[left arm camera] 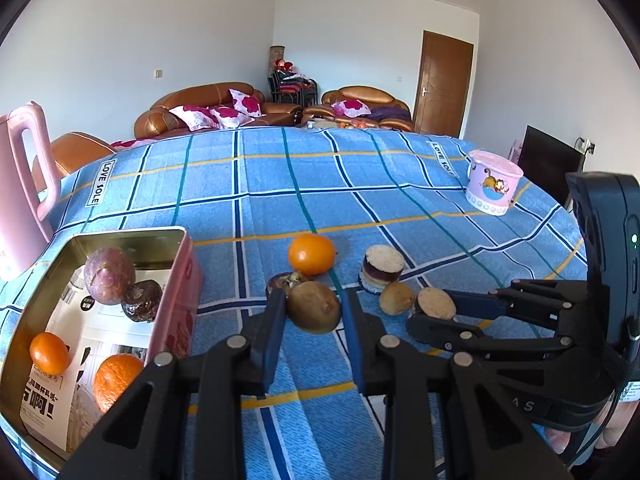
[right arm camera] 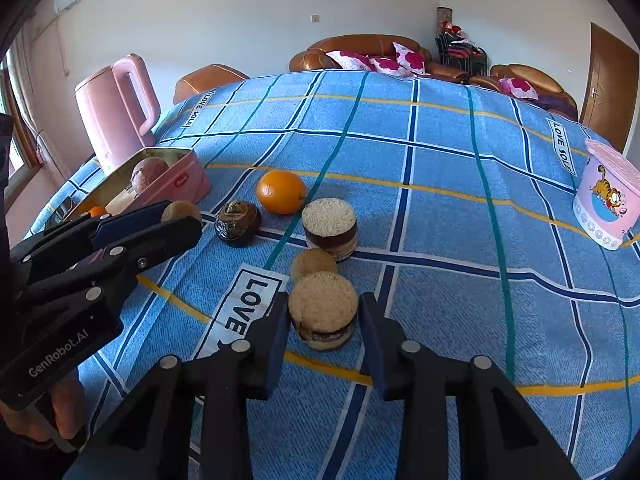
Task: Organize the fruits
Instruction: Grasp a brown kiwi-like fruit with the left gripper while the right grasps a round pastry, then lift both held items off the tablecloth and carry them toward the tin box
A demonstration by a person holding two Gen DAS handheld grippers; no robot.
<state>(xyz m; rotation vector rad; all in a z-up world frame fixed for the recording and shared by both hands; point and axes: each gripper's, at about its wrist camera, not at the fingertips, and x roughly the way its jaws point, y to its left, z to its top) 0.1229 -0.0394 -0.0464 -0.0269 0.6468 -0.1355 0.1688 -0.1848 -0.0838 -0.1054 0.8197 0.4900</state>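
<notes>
kiwi [left arm camera: 314, 307]: brown, oval; sits btwn left gripper [left arm camera: 313, 312] fingers, both pads at its sides, contact looks made; on the blue plaid cloth [left arm camera: 400, 184]
left gripper: jaws narrowed round the kiwi; seen from right cam at far left [right arm camera: 182, 216]
tin [left arm camera: 182, 272]: pink, open, just left of kiwi; holds passion fruit [left arm camera: 109, 275], a dark wrinkled fruit [left arm camera: 142, 301], two oranges [left arm camera: 49, 353] [left arm camera: 116, 376]
loose orange [left arm camera: 312, 253]: on cloth behind kiwi; dark shrivelled fruit [left arm camera: 282, 281] beside it
right gripper [right arm camera: 324, 316]: jaws apart, either side of a round sandwich cake [right arm camera: 323, 310]; small gaps each side, not clamped
other snacks: 2nd cake [right arm camera: 330, 228] further back; small brown ball [right arm camera: 313, 263] btwn the two cakes
edges: pink kettle [right arm camera: 116, 112] behind tin; pink Garfield tub [right arm camera: 608, 200] far right
</notes>
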